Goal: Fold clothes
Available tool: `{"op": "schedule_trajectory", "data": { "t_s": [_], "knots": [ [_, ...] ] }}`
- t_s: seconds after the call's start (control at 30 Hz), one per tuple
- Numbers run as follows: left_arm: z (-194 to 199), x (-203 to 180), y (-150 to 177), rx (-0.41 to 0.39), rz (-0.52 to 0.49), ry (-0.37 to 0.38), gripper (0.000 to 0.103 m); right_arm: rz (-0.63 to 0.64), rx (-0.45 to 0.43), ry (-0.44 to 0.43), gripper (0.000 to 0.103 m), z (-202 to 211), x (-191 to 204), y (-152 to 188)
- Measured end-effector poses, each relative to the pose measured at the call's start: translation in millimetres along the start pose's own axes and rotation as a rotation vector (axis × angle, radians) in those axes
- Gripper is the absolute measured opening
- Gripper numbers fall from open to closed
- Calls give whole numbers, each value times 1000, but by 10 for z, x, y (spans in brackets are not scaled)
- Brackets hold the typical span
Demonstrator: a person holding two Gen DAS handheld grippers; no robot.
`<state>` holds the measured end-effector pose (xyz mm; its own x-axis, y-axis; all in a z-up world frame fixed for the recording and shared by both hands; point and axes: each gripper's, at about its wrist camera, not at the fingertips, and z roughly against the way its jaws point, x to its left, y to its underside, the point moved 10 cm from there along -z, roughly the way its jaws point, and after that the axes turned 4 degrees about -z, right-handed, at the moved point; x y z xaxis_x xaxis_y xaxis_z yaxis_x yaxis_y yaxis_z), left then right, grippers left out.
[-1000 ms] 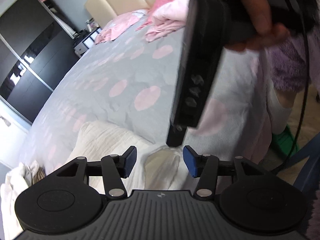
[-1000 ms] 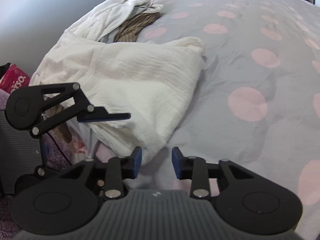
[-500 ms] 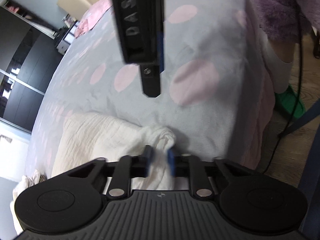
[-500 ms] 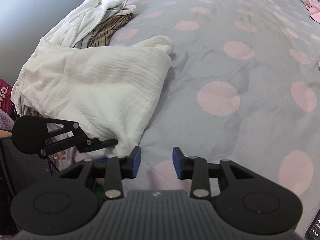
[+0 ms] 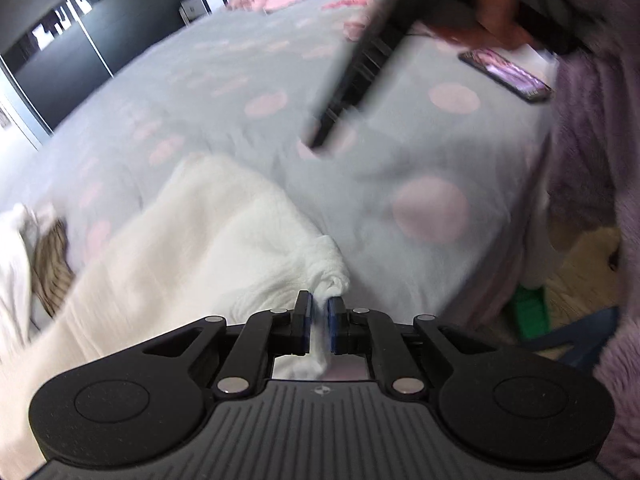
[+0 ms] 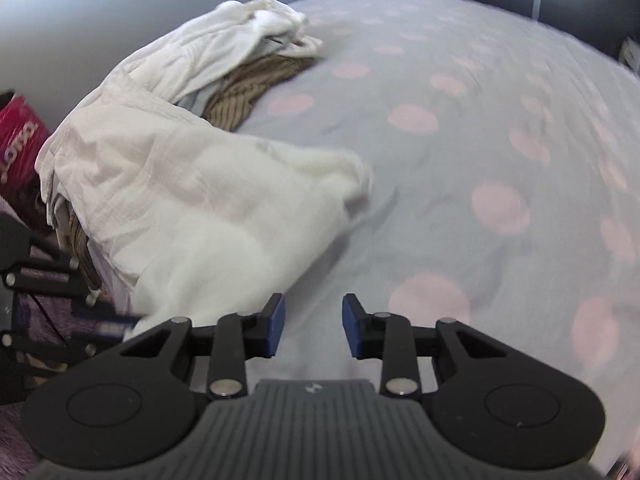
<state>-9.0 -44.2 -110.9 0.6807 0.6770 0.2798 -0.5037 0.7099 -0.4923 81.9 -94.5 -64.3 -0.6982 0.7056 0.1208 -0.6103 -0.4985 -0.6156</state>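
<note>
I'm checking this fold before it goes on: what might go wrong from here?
The left gripper, jaws just closed, pinches only a small bunched corner of the white garment; it may slip out when lifted. The right gripper is open over bare bedspread, so the cloth would hang lopsided. The heap of clothes touching it may drag along.

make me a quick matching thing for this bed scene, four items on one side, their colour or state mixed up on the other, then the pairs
Things:
1. left gripper
2. right gripper
3. striped garment
4. phone

States:
A. brown, lying partly under white clothes
B. shut on a corner of the white garment
C. lying on the bedspread near its edge
D. open, nothing between its pads

Pairs: 1-B, 2-D, 3-A, 4-C
</note>
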Motion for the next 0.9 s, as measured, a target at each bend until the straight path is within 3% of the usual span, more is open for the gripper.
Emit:
{"op": "schedule_trajectory", "data": {
  "t_s": [0.17,0.3,0.47,0.63,0.7,0.9],
  "knots": [
    [-168,-128,102,36,20,64,6,15,-27,-15,18,-250,-142,-351],
    [-254,-140,159,36,59,121,6,-28,-32,-53,17,-508,-216,-550],
    [-348,-148,104,28,92,172,6,-39,-24,-164,19,-815,-28,-714],
    [-426,-125,98,37,108,210,6,-24,34,-248,22,-1032,202,-696],
    [-440,-110,104,36,125,225,6,14,63,-279,29,-1036,320,-629],
    [-467,-93,134,32,150,253,6,105,128,-304,30,-1119,536,-391]
  ]
}}
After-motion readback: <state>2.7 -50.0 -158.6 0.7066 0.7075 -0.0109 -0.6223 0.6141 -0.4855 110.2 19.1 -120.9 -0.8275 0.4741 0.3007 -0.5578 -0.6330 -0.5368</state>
